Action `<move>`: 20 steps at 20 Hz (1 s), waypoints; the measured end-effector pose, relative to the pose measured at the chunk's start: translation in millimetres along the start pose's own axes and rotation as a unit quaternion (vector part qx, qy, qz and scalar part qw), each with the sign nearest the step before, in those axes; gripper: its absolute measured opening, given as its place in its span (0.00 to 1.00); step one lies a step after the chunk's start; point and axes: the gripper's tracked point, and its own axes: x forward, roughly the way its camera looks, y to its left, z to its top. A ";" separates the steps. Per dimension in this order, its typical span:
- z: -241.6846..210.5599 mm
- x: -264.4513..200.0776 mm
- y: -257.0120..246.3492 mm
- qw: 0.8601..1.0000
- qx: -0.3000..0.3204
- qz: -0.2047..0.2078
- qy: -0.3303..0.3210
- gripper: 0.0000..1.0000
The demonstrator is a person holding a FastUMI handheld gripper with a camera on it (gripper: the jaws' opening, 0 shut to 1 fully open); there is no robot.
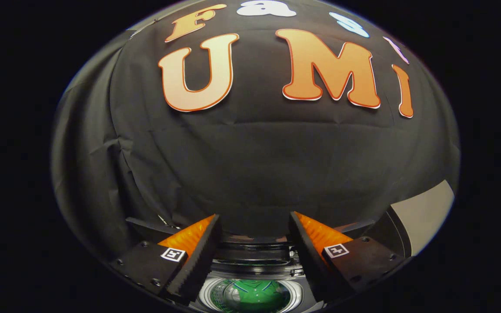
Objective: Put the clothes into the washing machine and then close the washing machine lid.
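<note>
My gripper [255, 226] is open, its two fingers spread wide with nothing between them. It points at the booth's black cloth wall. Low between the fingers lies the washing machine [255, 265], seen from above with its round drum opening. Inside the drum rests a green piece of clothing [250, 295]. The raised lid [424, 213] appears as a pale panel beyond the right finger. The machine's front part is hidden under the fingers.
The black cloth wall [255, 165] hangs close behind the machine and spans the space ahead. A dark edge of the machine's top [146, 226] shows beyond the left finger.
</note>
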 end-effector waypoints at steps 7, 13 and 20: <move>-18.5 -35.4 2.4 1.000 -0.003 0.005 -0.018 1.00; -37.4 -62.9 8.6 1.000 -0.006 0.010 -0.026 0.98; -56.9 -82.3 11.2 0.999 -0.008 0.006 -0.046 0.98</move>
